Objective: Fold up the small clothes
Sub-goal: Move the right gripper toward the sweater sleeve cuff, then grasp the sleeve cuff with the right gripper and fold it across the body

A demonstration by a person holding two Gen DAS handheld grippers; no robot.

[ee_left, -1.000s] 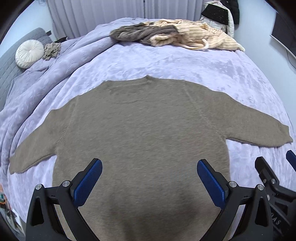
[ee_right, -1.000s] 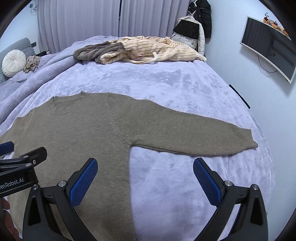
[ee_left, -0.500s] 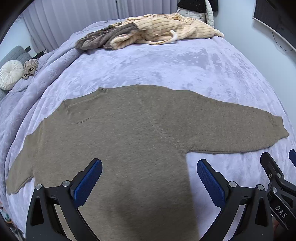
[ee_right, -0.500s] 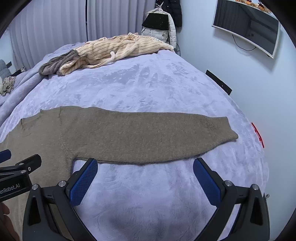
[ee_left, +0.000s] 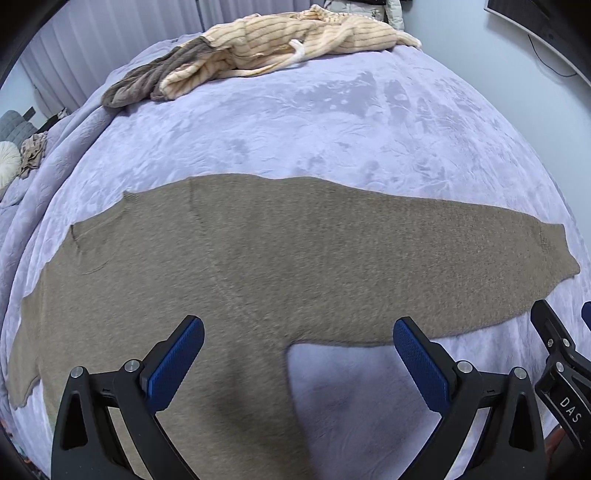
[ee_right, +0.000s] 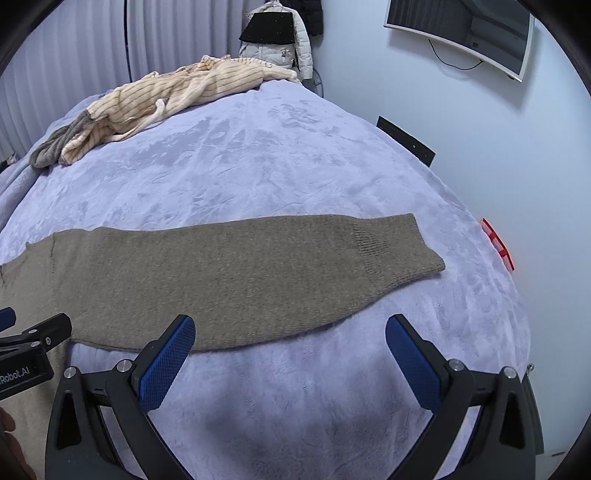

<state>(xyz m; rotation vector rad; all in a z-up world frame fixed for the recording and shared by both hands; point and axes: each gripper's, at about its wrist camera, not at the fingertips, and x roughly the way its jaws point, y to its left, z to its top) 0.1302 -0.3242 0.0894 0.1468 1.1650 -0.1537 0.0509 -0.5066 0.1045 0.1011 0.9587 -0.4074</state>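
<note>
Since 1.0 s ago you've swung both tools rightward: the left wrist view then sat over the sweater body, now it looks at the armpit and right sleeve; the right wrist view has gone from the armpit out to the cuff end.

Brown knit sweater lies flat, spread on the lavender bed blanket, sleeve stretched out to the right.

Your left gripper is spread wide, pinching nothing. Its left blue pad is over the sweater body; its right pad is over bare blanket just near of the sleeve's lower edge. The armpit notch falls between the 2 pads.

Your right gripper is also spread wide and empty. Its left pad overlaps the near edge of the sleeve; its right pad is over blanket, near of the ribbed cuff. Whether the pads touch cloth, cannot tell.

Left view only: neckline, far-left sleeve, and a round cream cushion at the left edge. Right view only: cuff ribbing, wall monitor, hanging white jacket. Both views: striped cream garment pile at the far end of the bed.
</note>
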